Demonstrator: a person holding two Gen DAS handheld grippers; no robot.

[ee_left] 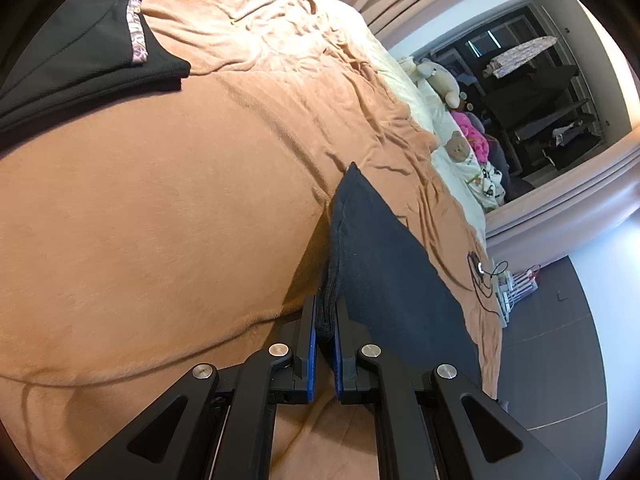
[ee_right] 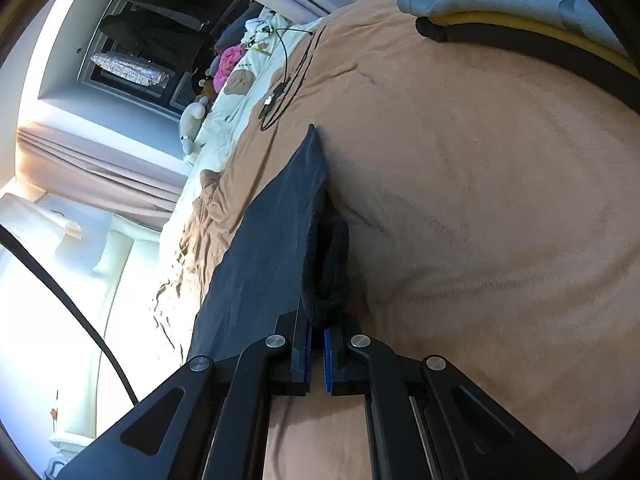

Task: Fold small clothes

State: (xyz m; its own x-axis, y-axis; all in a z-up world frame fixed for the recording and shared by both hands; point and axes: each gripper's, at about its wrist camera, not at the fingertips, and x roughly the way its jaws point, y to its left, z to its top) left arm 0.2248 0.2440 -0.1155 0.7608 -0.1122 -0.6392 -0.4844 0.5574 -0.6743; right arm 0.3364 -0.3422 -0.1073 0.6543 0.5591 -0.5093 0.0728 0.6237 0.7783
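Observation:
A dark navy garment hangs stretched above an orange-brown blanket on a bed. My left gripper is shut on the thick hemmed edge of the garment, which is bunched between its blue pads. In the right wrist view the same navy garment runs away from me toward a pointed corner. There my right gripper is shut on the rolled dark edge of the cloth. The far corner of the garment still touches the blanket.
A folded black garment with a floral trim lies at the blanket's far left. A grey and yellow pile sits at the blanket's far edge. Stuffed toys and a black cable lie on the white bedding; a dark wardrobe stands behind.

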